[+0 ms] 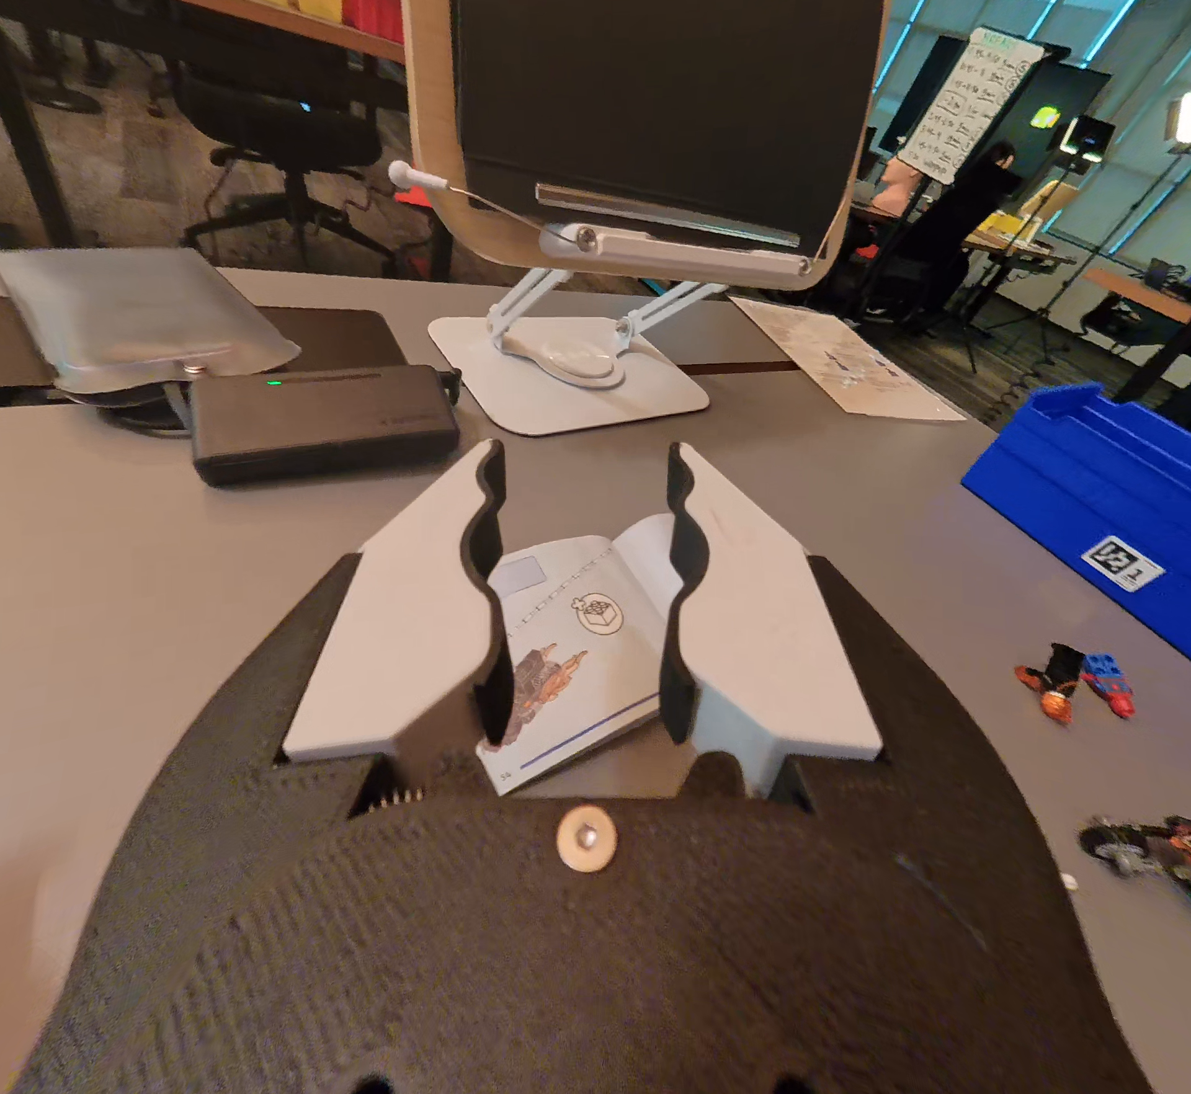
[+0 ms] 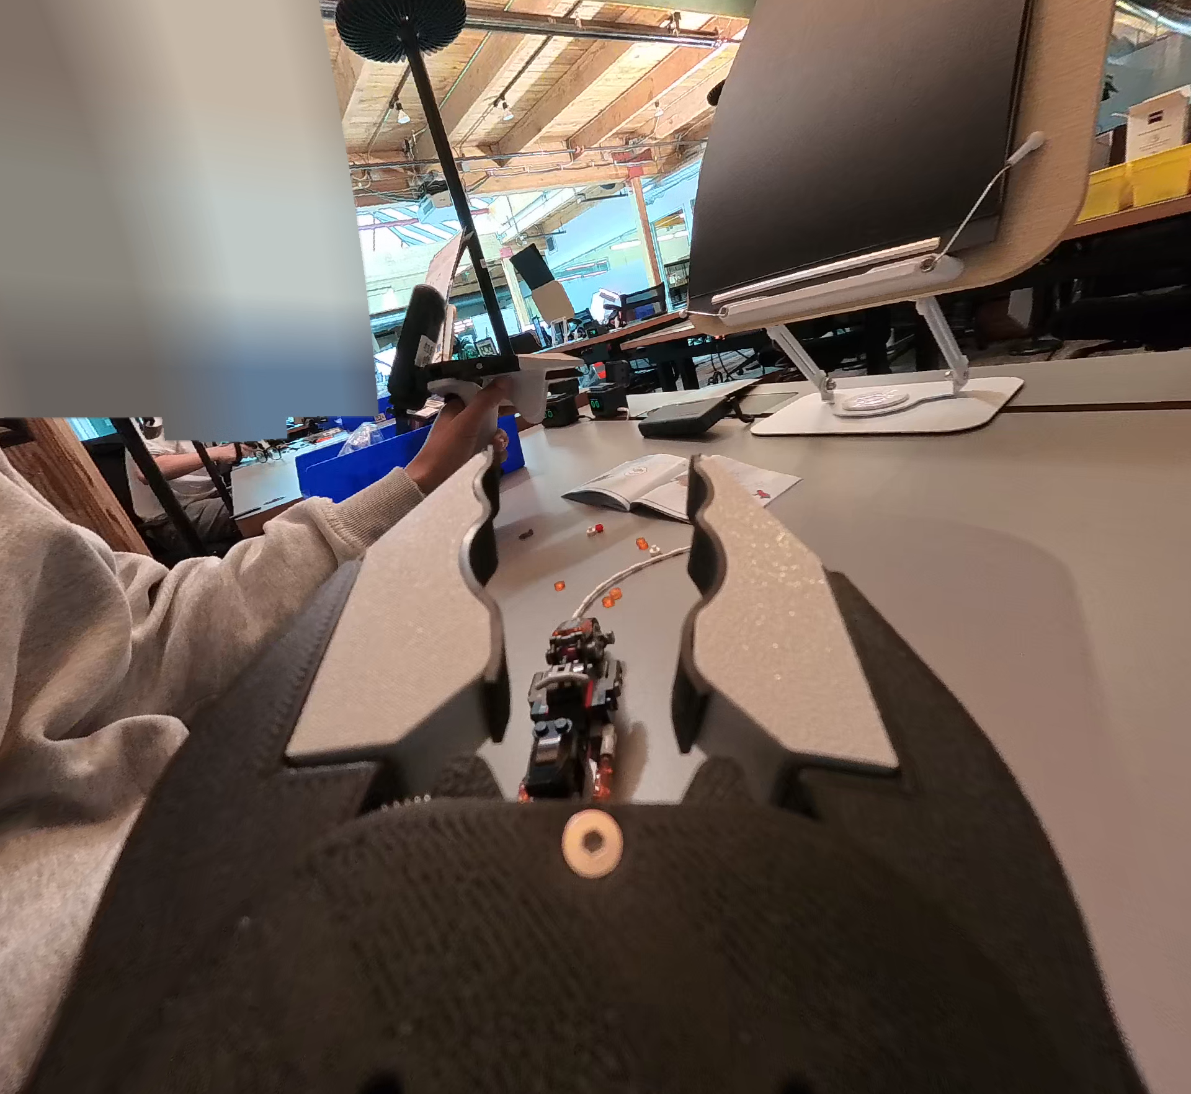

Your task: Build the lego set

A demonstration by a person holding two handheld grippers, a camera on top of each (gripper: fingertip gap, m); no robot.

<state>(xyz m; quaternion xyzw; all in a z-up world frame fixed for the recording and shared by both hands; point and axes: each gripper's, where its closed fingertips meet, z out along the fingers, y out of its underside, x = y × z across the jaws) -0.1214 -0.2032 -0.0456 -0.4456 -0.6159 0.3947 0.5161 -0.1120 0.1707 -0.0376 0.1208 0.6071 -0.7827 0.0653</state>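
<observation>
One grey tabletop (image 2: 967,580) is carrying the items. One dark screen (image 1: 644,45) is sitting tilted on one white stand (image 1: 567,380). One blue bin (image 1: 1095,483) is resting at the right edge in the left wrist view. One instruction booklet (image 1: 580,631) is lying open under the left claw (image 1: 583,457), which is hanging spread and empty. One lego model (image 2: 570,715), black with orange and red accents and a white cord trailing off it, is lying on the tabletop between the fingers of the right claw (image 2: 593,470), which is also standing spread, not touching it. About six loose orange studs (image 2: 612,596) are lying scattered beyond.
</observation>
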